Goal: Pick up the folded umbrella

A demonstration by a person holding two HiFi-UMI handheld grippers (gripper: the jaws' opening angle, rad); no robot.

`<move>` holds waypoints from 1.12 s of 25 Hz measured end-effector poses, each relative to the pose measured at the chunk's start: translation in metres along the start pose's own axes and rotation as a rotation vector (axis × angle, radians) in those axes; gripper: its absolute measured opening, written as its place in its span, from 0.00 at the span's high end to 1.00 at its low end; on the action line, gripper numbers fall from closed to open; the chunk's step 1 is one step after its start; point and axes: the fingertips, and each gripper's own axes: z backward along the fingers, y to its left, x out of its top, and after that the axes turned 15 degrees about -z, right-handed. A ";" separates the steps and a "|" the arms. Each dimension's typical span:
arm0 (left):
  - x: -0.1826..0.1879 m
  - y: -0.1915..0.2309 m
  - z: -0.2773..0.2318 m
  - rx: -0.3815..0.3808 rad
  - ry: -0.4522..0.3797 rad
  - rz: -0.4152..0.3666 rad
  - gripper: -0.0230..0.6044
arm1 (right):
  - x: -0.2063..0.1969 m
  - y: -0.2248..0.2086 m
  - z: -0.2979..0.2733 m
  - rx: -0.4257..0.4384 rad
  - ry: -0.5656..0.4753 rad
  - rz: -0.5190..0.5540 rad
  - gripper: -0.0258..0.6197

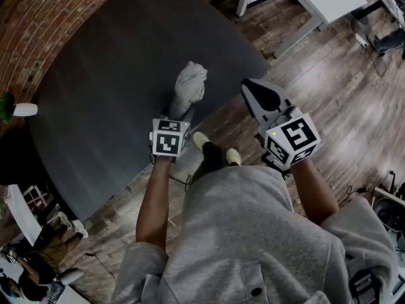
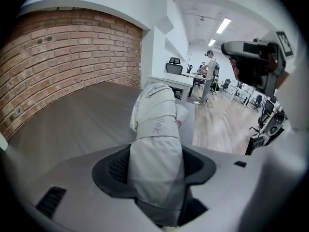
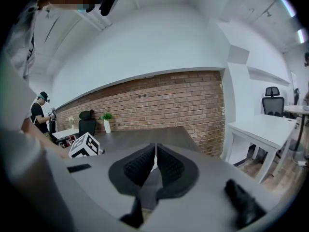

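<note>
Left tongs point(image 2: 154, 164) are clamped around the pale folded umbrella point(image 2: 157, 129), its bundled end sticking out past the jaws. It hangs over the near edge of the dark worktop point(image 1: 120, 75). Over on the right, the right tongs point(image 3: 154, 161) are clenched together on nothing, off to the side above the wooden floor point(image 1: 329, 75).

The folded umbrella point(image 2: 157, 144) is pale, creased cloth, matt. The table point(image 1: 114, 75) top is dark, smooth and matt; the floor point(image 1: 329, 68), at two o'clock of it, is faintly glossy wood plank. The wall point(image 2: 63, 66) is rough brick. The pads point(image 3: 139, 166) of the right gripper point(image 3: 155, 150) are black, ribbed, perhaps rubber
</note>
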 end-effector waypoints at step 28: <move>-0.023 -0.139 0.234 0.407 -0.192 0.344 0.54 | -0.050 0.075 0.145 0.252 0.005 0.068 0.91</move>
